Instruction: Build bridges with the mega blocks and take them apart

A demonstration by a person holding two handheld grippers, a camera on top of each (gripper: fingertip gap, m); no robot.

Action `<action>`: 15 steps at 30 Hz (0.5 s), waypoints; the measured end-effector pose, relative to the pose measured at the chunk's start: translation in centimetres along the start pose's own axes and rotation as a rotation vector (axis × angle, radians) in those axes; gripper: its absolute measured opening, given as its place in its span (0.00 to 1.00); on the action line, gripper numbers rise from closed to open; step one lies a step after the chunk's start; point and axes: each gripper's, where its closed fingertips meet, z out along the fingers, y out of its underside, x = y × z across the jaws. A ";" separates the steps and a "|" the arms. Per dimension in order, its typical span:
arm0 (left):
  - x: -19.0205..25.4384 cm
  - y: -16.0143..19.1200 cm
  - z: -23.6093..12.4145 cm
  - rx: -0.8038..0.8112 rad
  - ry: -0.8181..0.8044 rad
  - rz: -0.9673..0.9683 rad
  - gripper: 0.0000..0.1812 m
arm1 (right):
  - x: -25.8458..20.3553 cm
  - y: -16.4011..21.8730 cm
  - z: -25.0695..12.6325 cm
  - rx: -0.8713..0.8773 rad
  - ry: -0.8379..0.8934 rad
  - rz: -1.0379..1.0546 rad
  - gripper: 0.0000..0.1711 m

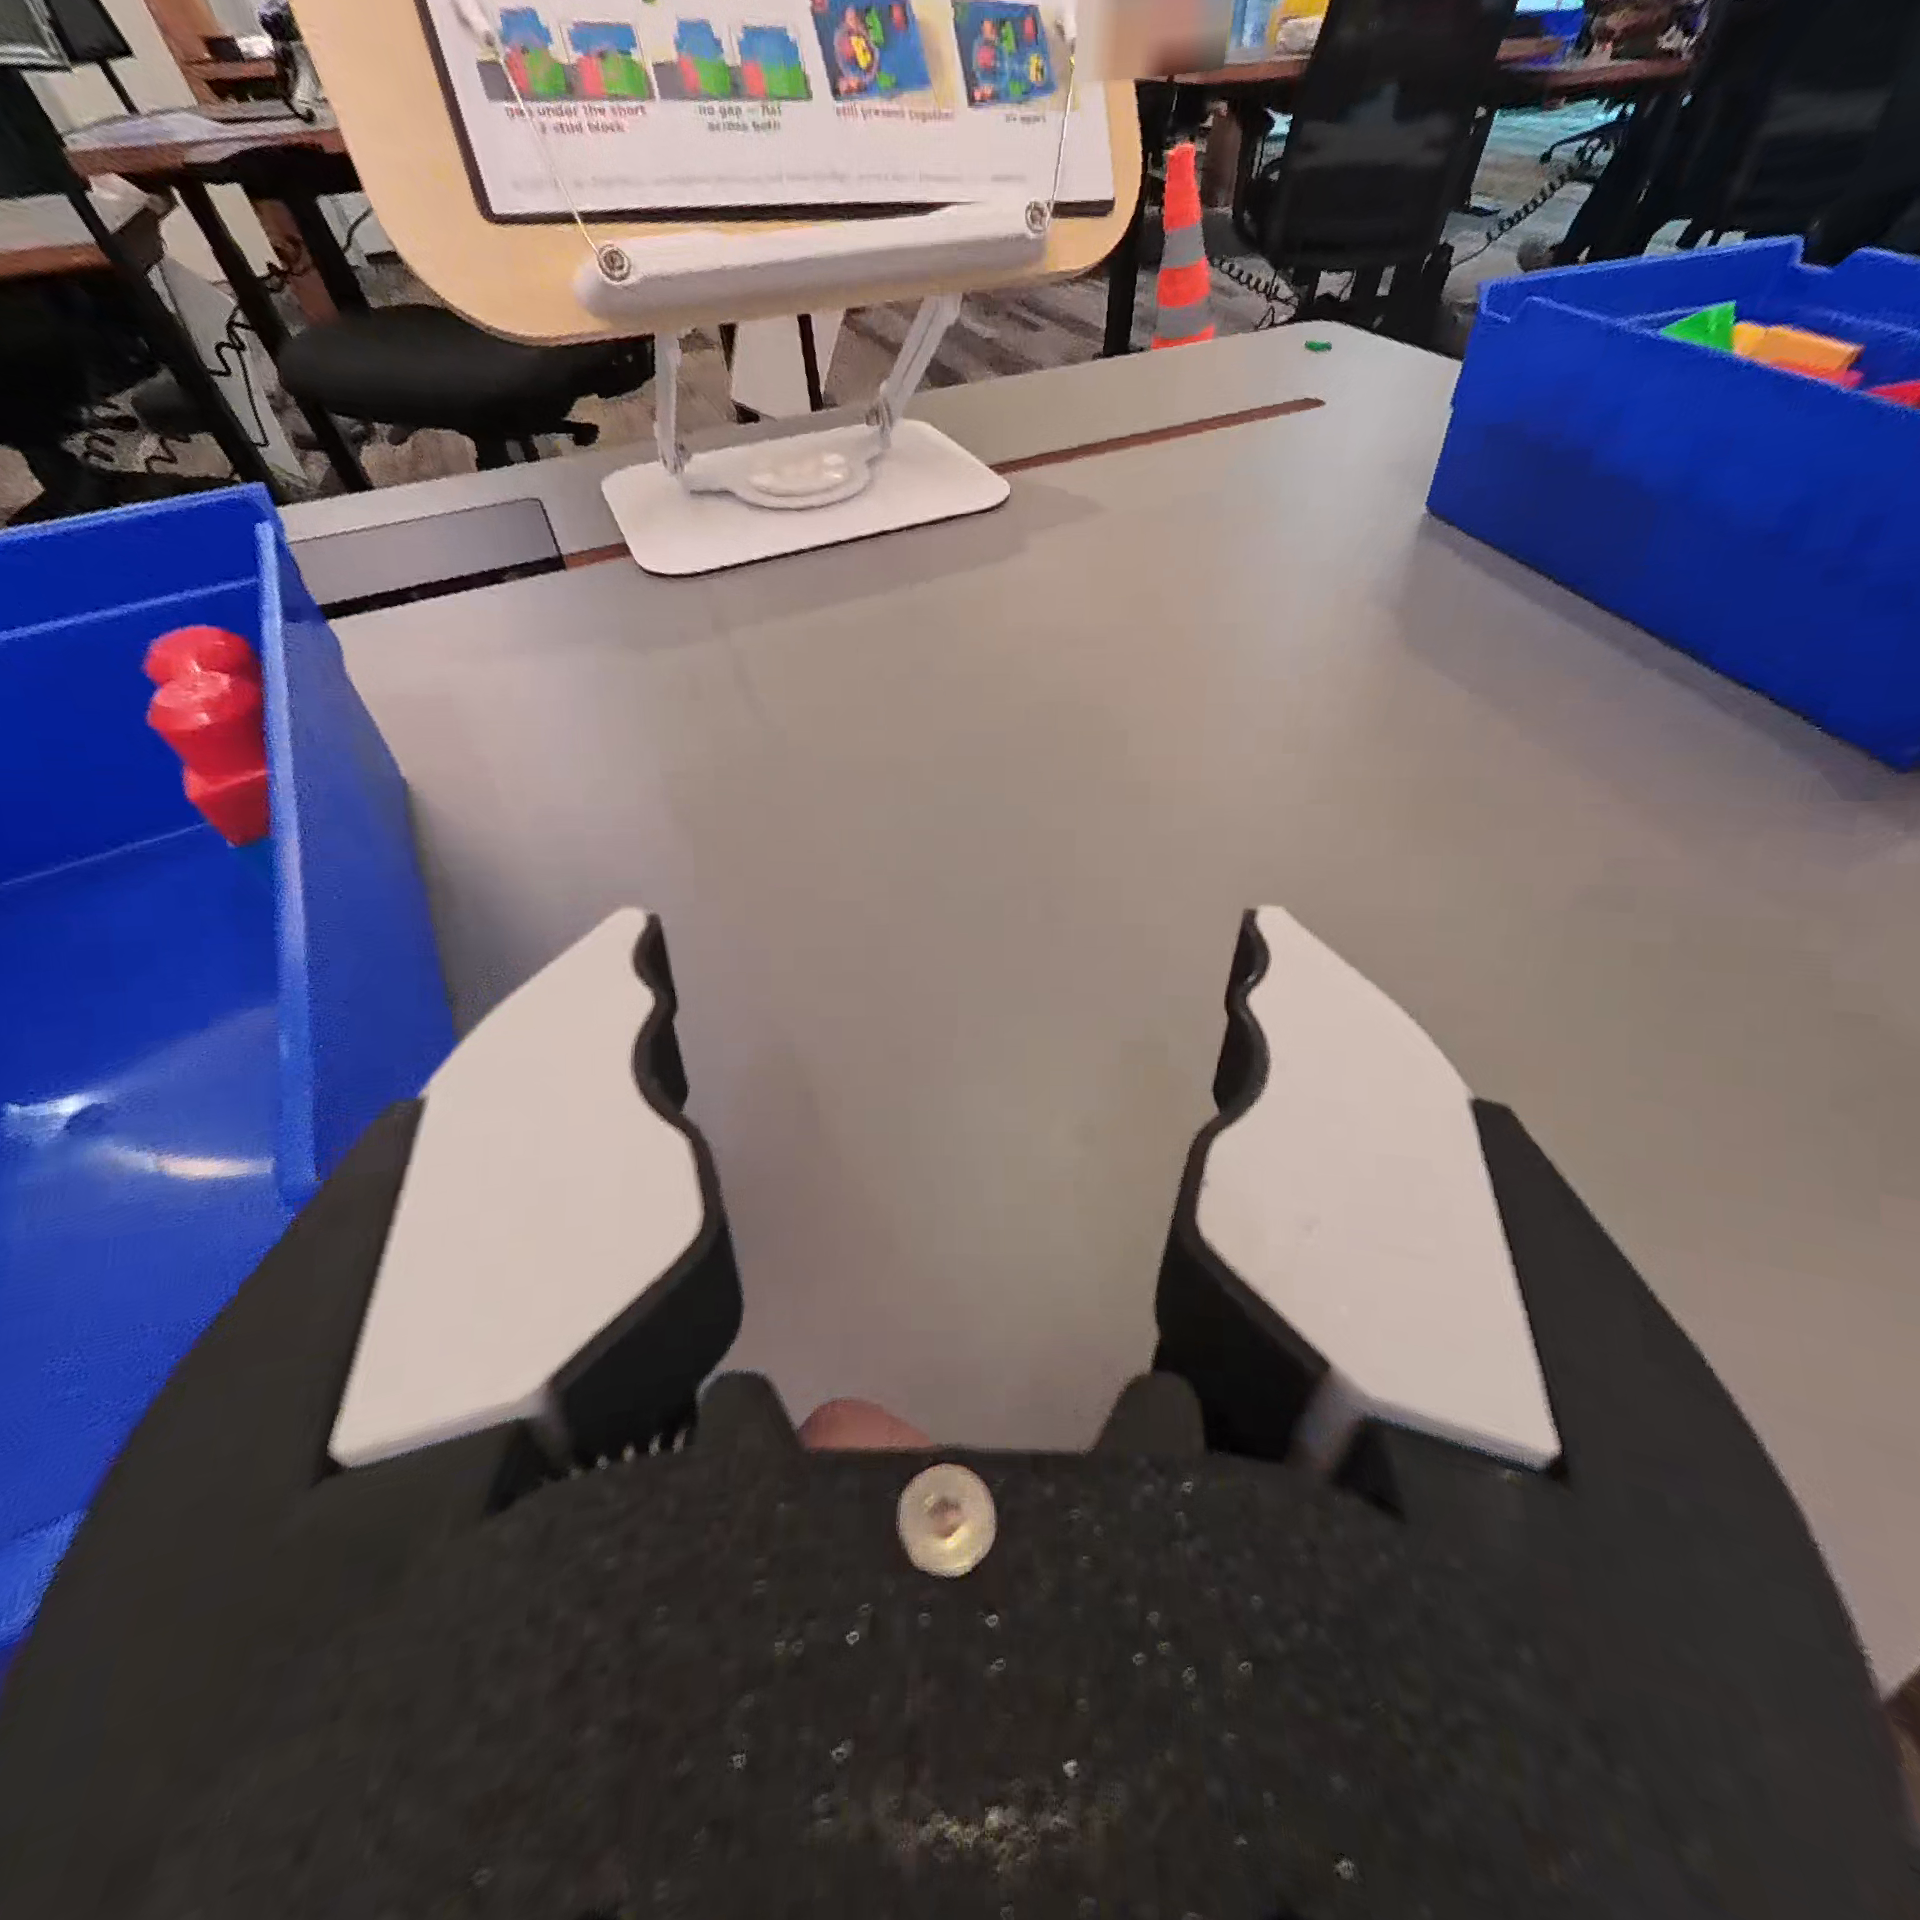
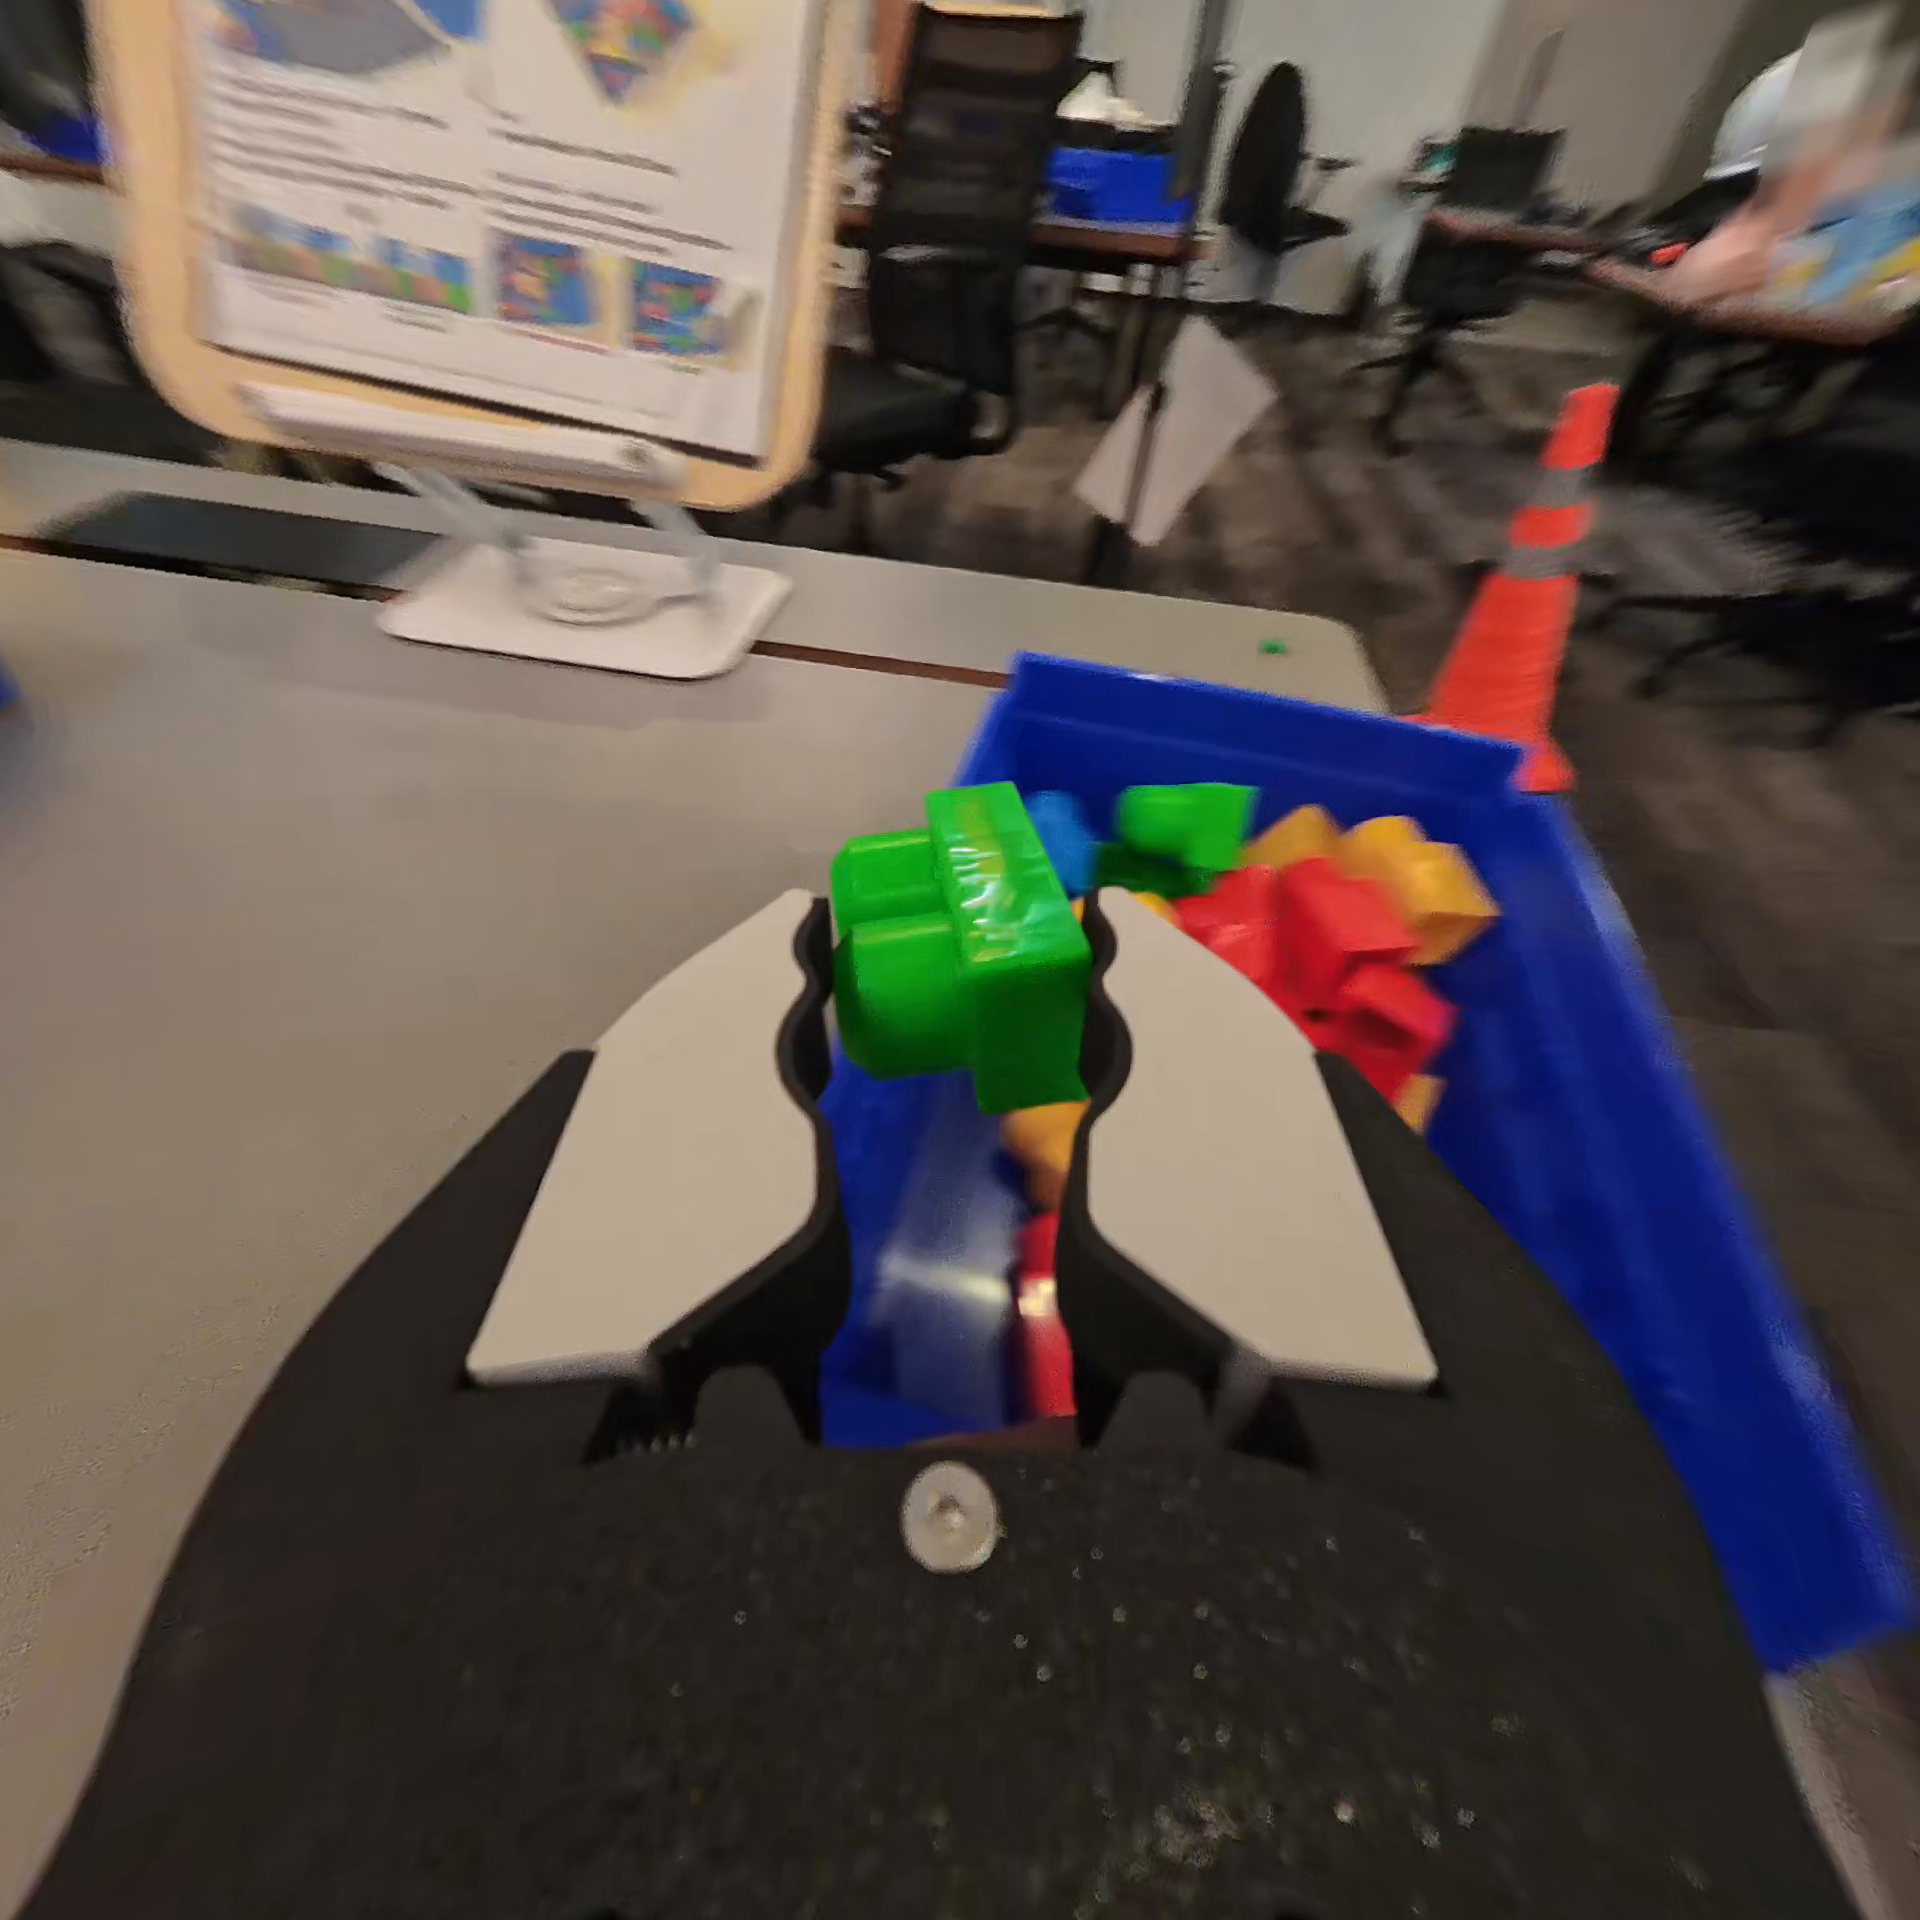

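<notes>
The right gripper (image 2: 961, 977) pinches a green block (image 2: 961, 956) between its fingertips, held in the air above the near end of a blue bin (image 2: 1621, 1195). The block's long axis runs away from the camera, and its studs point left, toward the left finger; motion blur makes the stud count hard to read, probably two. Below and beyond the block, the bin holds a loose heap of blocks: red blocks (image 2: 1340, 966) in the middle, yellow blocks (image 2: 1403, 873) toward its far right, another green piece (image 2: 1184, 831) and a blue block (image 2: 1060, 836) at the far side. The bin sits on the grey bench (image 2: 364, 883), at the bench's right edge.

The left gripper (image 1: 951, 925) is spread wide and holds nothing, with bare bench (image 1: 1039, 779) between its fingers. To its left stands a second blue bin (image 1: 135, 1039), seen only in the left wrist view, with a red block (image 1: 208, 727) against its inner wall, studs pointing left. Only a corner of the first bin (image 1: 1662, 540) shows there, far right of the gripper, with green, yellow and red pieces at its rim.

Beyond both grippers, at the bench's far edge, a white stand (image 1: 810, 488) carries an instruction board (image 1: 769, 104). An orange traffic cone (image 2: 1527, 603) stands on the floor behind the first bin.
</notes>
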 end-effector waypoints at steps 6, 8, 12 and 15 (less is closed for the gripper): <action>1.2 -0.6 -0.5 0.038 0.047 -0.021 0.50 | 8.5 -0.4 5.7 -0.106 0.146 -0.020 0.27; 1.5 -0.9 -0.7 0.042 0.061 -0.028 0.50 | 10.6 0.4 8.3 -0.168 0.158 -0.012 0.27; 2.5 -1.1 -0.8 0.041 0.094 -0.020 0.49 | 13.2 2.6 13.2 -0.293 0.161 0.002 0.27; 2.9 -1.2 -1.0 0.049 0.089 0.017 0.48 | 13.6 3.7 15.5 -0.363 0.166 -0.018 0.27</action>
